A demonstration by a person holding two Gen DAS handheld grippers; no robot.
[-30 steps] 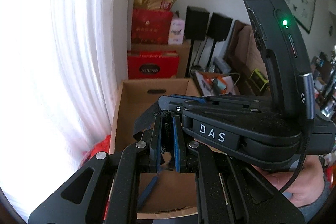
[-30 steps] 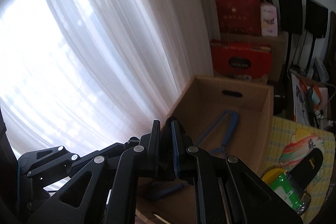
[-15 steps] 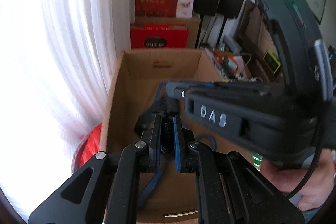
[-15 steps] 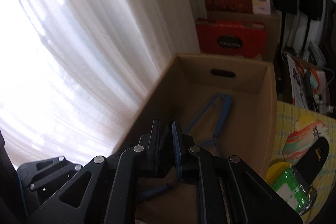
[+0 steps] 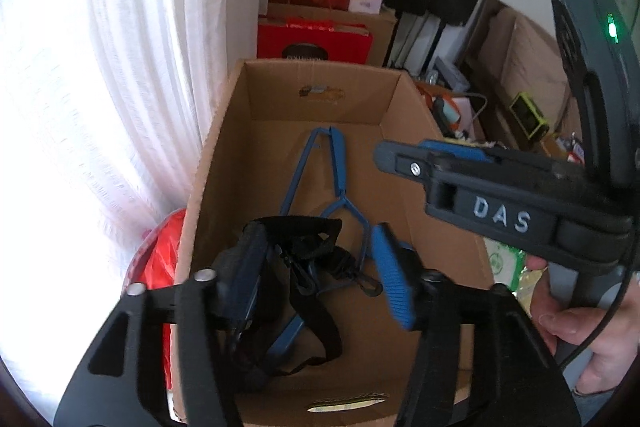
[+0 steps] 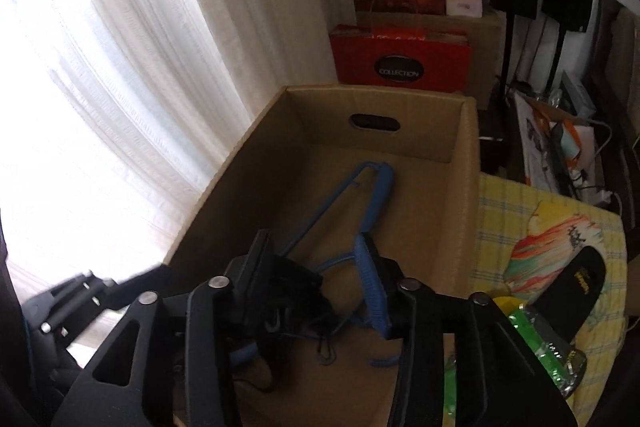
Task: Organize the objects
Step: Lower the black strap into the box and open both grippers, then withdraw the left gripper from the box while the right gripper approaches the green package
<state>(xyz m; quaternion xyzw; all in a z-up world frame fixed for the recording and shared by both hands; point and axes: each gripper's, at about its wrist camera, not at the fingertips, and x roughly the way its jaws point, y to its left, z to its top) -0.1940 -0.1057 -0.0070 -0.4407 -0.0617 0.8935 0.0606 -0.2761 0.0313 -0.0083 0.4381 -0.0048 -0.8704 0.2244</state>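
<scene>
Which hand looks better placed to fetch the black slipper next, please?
Probably the right: its tool, jaws opening over the cardboard box, is nearer the black slipper on the yellow cloth; the left view doesn't show it.

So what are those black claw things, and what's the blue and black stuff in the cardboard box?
Those claws are grabbing tools. A person holds one in each hand, and each carries a little camera looking along its two fingers. One picture comes from the left tool, where you also see the right tool's body and the hand holding it. The other comes from the right tool. Both tools are just opening above a cardboard box. Inside lie a blue stretchy exercise cord with handles and tangled black straps, sitting between the fingers but no longer squeezed. Beside the box is a black slipper on a yellow cloth.
</scene>
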